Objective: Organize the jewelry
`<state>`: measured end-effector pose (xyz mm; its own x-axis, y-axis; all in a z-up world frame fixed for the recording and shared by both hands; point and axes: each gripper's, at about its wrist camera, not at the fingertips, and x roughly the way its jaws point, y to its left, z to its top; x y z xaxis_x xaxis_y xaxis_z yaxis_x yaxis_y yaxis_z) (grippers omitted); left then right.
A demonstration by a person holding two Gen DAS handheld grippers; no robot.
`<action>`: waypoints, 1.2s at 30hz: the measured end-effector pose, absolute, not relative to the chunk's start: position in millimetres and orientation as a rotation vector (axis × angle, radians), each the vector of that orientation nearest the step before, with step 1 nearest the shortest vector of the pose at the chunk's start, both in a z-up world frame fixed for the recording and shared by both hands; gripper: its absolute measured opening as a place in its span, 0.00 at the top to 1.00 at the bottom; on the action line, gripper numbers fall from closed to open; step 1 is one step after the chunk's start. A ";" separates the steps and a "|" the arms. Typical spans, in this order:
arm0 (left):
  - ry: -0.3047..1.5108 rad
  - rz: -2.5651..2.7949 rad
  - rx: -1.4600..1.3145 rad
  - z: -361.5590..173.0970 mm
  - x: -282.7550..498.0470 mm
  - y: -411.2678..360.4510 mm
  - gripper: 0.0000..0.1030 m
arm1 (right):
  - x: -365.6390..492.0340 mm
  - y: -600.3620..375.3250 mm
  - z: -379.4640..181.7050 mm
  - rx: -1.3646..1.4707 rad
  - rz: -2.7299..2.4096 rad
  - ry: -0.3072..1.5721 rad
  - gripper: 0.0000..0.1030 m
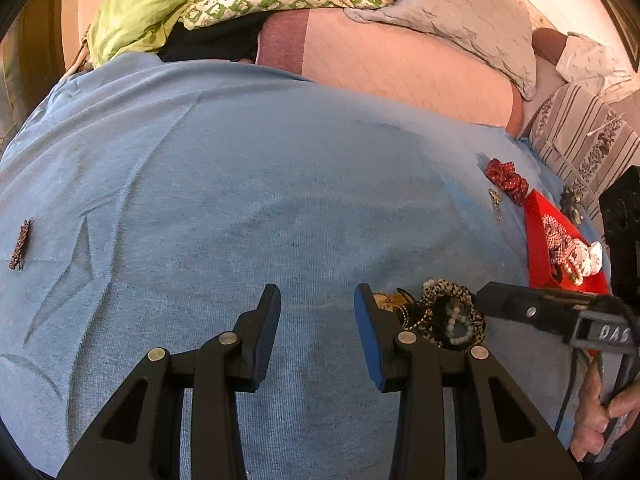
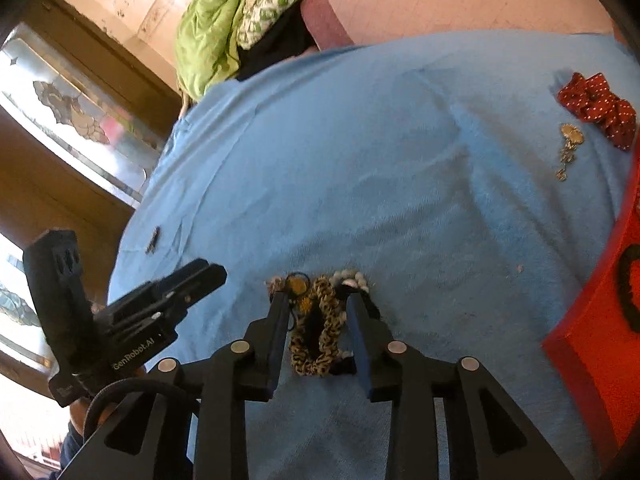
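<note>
A heap of jewelry lies on the blue cloth (image 1: 240, 200): a leopard-print scrunchie (image 2: 316, 332), a white bead bracelet (image 1: 458, 324) and gold pieces. My right gripper (image 2: 317, 298) stands low over the heap. Its jaws are apart on either side of the leopard scrunchie, and the pads do not press on it. To the left of the heap my left gripper (image 1: 317, 296) is open over bare cloth with nothing between its fingers. The red tray (image 1: 538, 240) at the right holds a checked scrunchie and beads.
A red dotted scrunchie (image 1: 506, 176) and a gold pendant (image 1: 495, 200) lie beyond the tray. A beaded hair clip (image 1: 20, 244) lies far left on the cloth. A green quilt (image 1: 160, 4) and a grey pillow (image 1: 460, 20) are at the back. A hand (image 1: 600, 420) grips the right handle.
</note>
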<state>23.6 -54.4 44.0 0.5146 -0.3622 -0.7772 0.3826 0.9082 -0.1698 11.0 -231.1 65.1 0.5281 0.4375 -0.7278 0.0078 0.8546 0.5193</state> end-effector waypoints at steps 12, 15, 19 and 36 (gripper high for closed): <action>0.944 -0.496 0.050 41.3 20.3 -60.6 0.64 | 8.7 -218.3 75.9 0.392 0.238 0.929 0.86; 0.951 -0.522 0.070 39.3 18.2 -66.9 0.64 | 4.2 -237.6 87.2 0.447 0.214 0.859 0.86; 0.952 -0.534 0.095 37.6 16.0 -74.1 0.64 | 4.6 -246.9 83.9 0.478 0.211 0.883 0.86; 0.954 -0.514 0.092 37.8 17.1 -69.6 0.64 | 17.4 -194.1 55.3 0.226 0.224 1.037 0.83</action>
